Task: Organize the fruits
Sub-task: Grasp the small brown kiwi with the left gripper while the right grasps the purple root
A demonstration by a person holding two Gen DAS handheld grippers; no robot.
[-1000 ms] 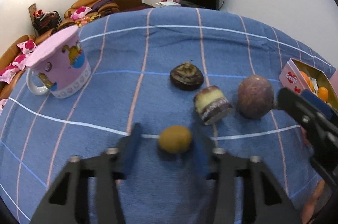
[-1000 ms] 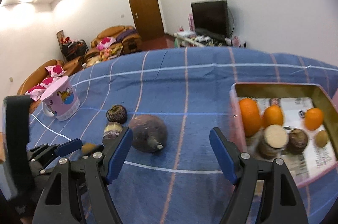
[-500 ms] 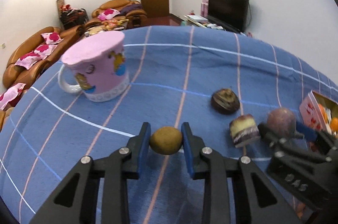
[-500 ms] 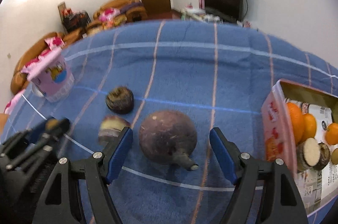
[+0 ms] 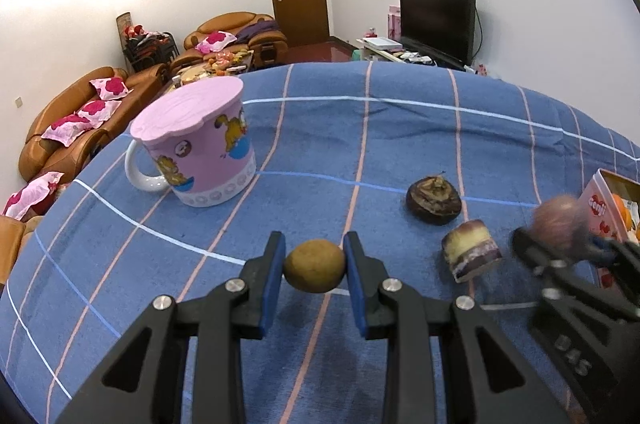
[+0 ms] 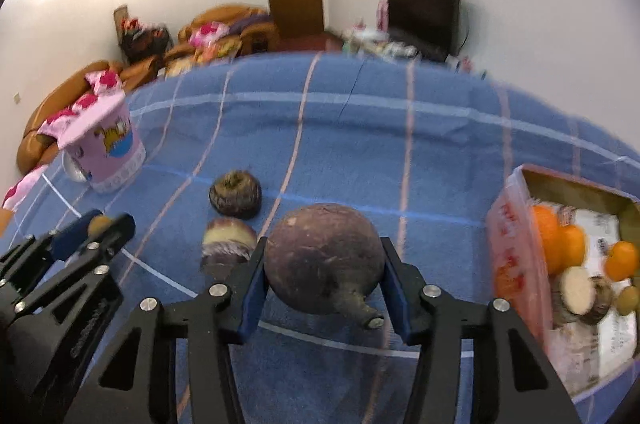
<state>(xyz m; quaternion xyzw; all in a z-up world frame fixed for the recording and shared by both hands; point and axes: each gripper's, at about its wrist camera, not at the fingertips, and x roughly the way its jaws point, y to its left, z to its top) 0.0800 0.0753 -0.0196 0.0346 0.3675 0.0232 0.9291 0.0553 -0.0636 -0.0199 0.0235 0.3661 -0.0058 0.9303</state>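
Observation:
My left gripper (image 5: 315,266) is shut on a small yellow-brown fruit (image 5: 315,265) and holds it just above the blue checked cloth (image 5: 360,128). My right gripper (image 6: 323,274) is shut on a large round purple-brown fruit (image 6: 322,262) with a stem. A dark brown round fruit (image 5: 433,199) and a cut purple-and-cream piece (image 5: 471,255) lie on the cloth between the grippers; both also show in the right wrist view, the round fruit (image 6: 235,199) behind the cut piece (image 6: 228,242). A pink box (image 6: 516,256) at the right holds several oranges (image 6: 558,242) and other fruits.
A pink cartoon mug (image 5: 198,144) with a lid stands at the left of the table. Sofas (image 5: 80,116), a door and a television (image 5: 437,20) lie beyond the table's far edge.
My left gripper closed on the small yellow-brown fruit and lifted it. My right gripper moved left from the box and closed on the large purple-brown fruit.

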